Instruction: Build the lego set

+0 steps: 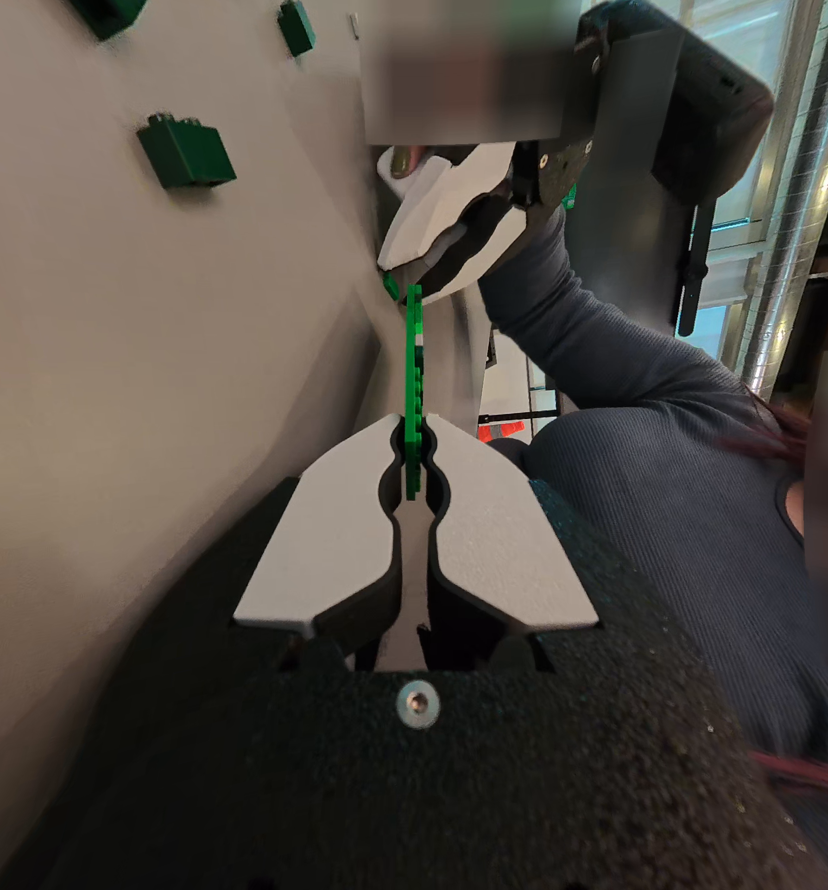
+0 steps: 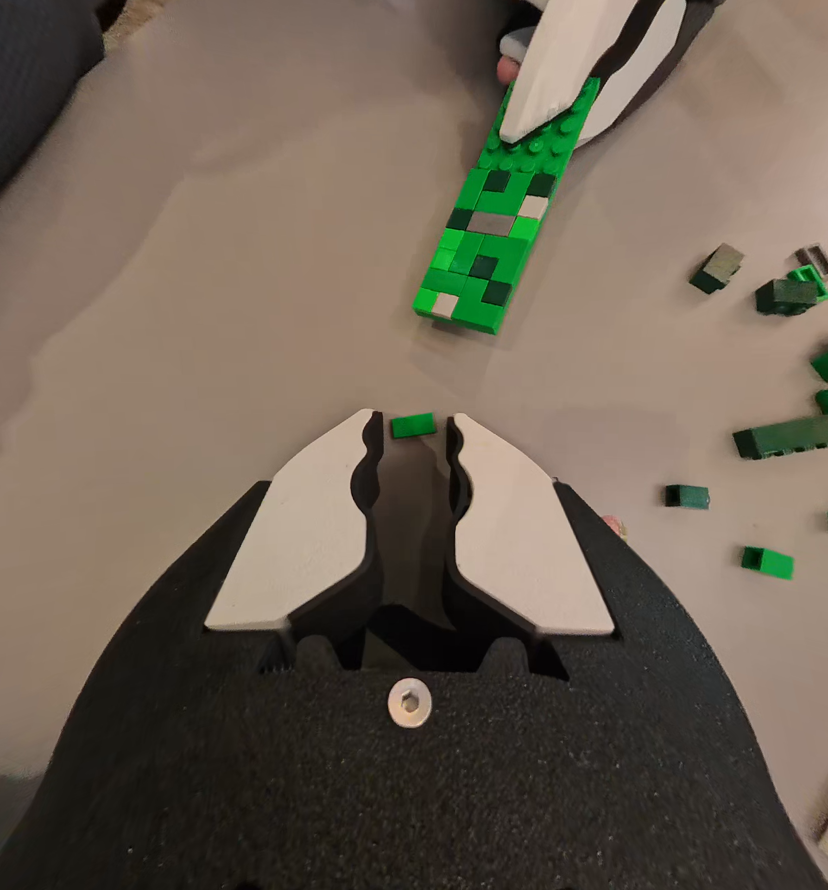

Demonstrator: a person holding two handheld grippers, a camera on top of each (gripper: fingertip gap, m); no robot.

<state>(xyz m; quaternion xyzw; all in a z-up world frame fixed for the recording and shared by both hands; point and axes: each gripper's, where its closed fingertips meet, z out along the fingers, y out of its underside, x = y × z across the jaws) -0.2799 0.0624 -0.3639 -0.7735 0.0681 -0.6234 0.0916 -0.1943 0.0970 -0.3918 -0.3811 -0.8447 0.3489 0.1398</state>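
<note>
My left gripper (image 1: 413,419) is shut on one end of a long green plate (image 1: 413,361), which shows edge-on in the left wrist view. In the right wrist view the plate (image 2: 479,260) reaches down to the grey table, its studded end in the left gripper (image 2: 546,139), and most of it is tiled in light green, dark green, grey and white. My right gripper (image 2: 414,416) is open low over the table. A small green tile (image 2: 412,425) lies flat between its tips, touching neither finger. The left wrist view shows the right gripper (image 1: 404,279) and the tile (image 1: 391,286) at the plate's far end.
Several loose green and dark green bricks lie right of the plate, among them a long dark green brick (image 2: 787,436) and a small grey piece (image 2: 816,262). More dark green bricks (image 1: 185,154) lie on the table. A person's dark blue sleeve (image 1: 619,366) is close by. Across from one pair of fingers to the other is roughly 10 centimetres. From the right gripper's tips to the long dark green brick (image 2: 787,436) is close to 12 centimetres.
</note>
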